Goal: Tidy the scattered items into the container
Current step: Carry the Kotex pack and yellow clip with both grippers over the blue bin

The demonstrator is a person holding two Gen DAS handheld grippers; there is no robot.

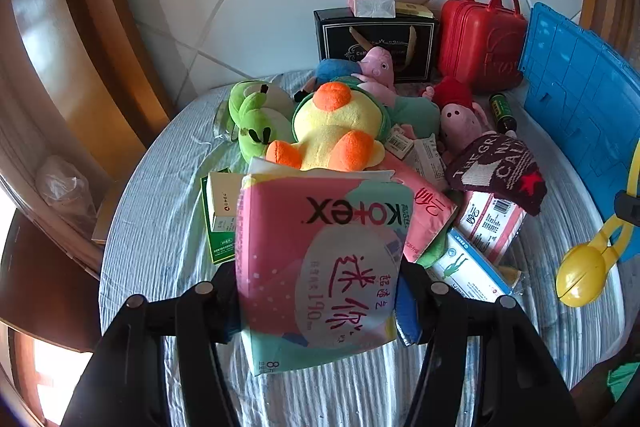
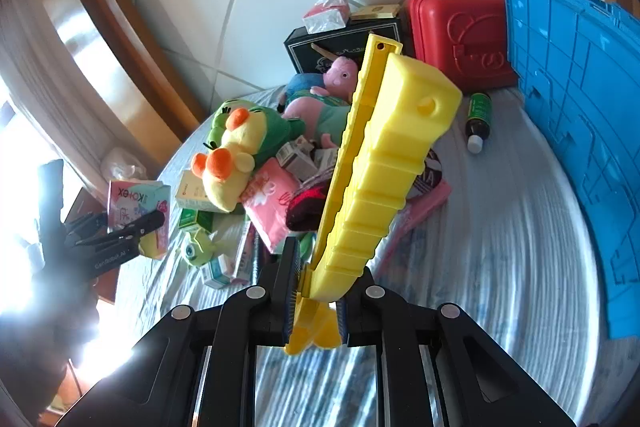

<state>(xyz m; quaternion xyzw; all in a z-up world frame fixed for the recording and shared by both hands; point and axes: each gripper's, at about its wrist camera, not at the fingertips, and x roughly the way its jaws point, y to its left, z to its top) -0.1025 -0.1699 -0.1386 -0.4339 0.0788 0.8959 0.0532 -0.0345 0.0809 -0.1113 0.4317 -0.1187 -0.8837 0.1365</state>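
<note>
My left gripper (image 1: 320, 295) is shut on a pink Kotex pack (image 1: 320, 259), held upright above the striped cloth. The same pack (image 2: 138, 203) and left gripper (image 2: 136, 227) show at the far left of the right wrist view. My right gripper (image 2: 316, 303) is shut on the thin end of a long yellow ridged plastic toy (image 2: 384, 167), which sticks up and away from me. That toy's rounded yellow end (image 1: 580, 279) shows at the right of the left wrist view. A blue plastic crate (image 1: 580, 99) (image 2: 580, 107) stands at the right edge of the table.
Heaped on the cloth-covered round table (image 1: 160, 227) are a yellow duck plush (image 1: 340, 127), a green frog plush (image 1: 256, 119), pig plushes, small boxes and a dark knitted hat (image 1: 496, 171). Behind stand a black box (image 1: 376, 43), a red case (image 1: 480, 39) and a green bottle (image 1: 502, 111).
</note>
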